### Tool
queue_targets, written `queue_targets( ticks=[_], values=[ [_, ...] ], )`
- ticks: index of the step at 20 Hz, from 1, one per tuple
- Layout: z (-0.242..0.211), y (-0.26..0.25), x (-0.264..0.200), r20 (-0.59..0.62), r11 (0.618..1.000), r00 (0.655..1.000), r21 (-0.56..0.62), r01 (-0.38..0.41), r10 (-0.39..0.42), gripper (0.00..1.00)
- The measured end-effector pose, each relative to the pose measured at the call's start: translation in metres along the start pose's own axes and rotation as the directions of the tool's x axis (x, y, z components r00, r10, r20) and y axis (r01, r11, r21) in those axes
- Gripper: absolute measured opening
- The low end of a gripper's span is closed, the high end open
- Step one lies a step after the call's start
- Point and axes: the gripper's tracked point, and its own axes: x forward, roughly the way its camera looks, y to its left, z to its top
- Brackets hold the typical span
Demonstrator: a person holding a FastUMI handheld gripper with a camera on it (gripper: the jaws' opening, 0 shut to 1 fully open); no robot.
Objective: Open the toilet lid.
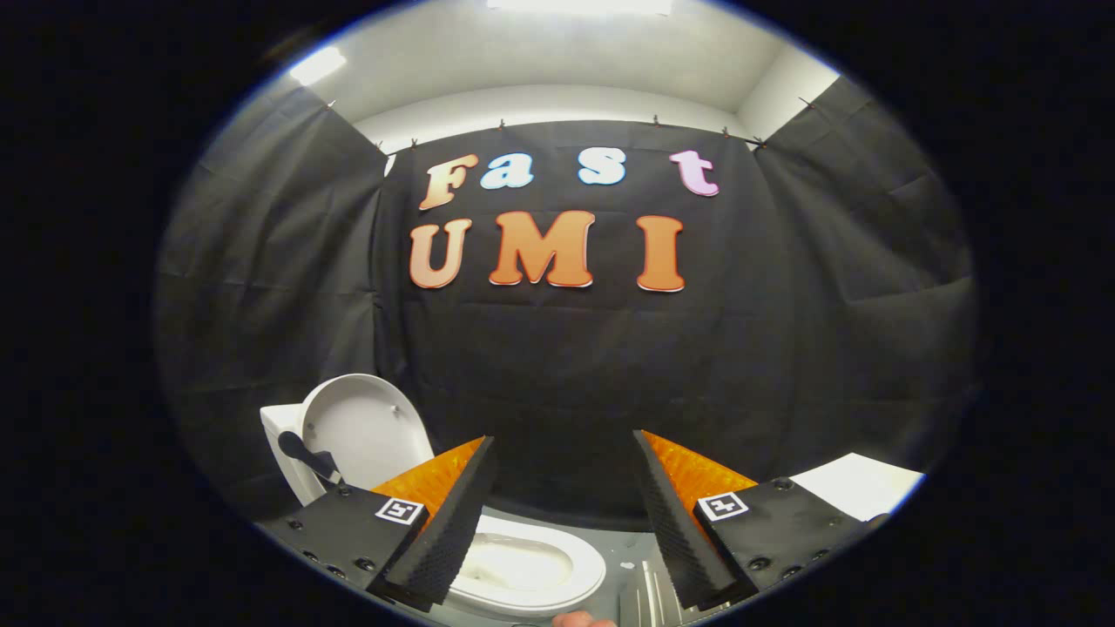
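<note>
Gripper (564, 505) up front, fingers spread wide, nothing between them, their inner faces rough and studded. Just below and ahead of them sits the toilet bowl (557, 579), smooth glossy white, an oval with a pale hollow inside. Beyond the left finger the lid (361, 431) stands raised, rounded and matte white, leaning back at the cistern (277, 427). Behind it all hangs creased black cloth (566, 366).

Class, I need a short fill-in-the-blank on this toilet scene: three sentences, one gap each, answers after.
1. The toilet lid stands ____, leaning back against the tank.
2. The tongs are ____, with nothing between their fingers.
3. Below the fingers, the toilet bowl is ____ by the lid.

Answers: raised; open; uncovered
</note>
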Motion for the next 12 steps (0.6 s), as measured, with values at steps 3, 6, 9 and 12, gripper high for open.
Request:
queue_targets(
  ticks=[3, 6, 9, 12],
  values=[
    [-0.005, -0.036, -0.017, -0.001, 0.999, 0.999, 0.011, 0.041, -0.041, 0.98],
    [-0.009, -0.054, -0.027, 0.001, 0.998, 0.999, 0.022, 0.052, -0.052, 0.98],
    [-0.024, -0.071, -0.033, -0.017, 0.995, 0.996, 0.039, 0.088, -0.087, 0.99],
    [-0.044, -0.088, -0.041, -0.060, 0.990, 0.989, 0.046, 0.134, -0.131, 0.99]
  ],
)
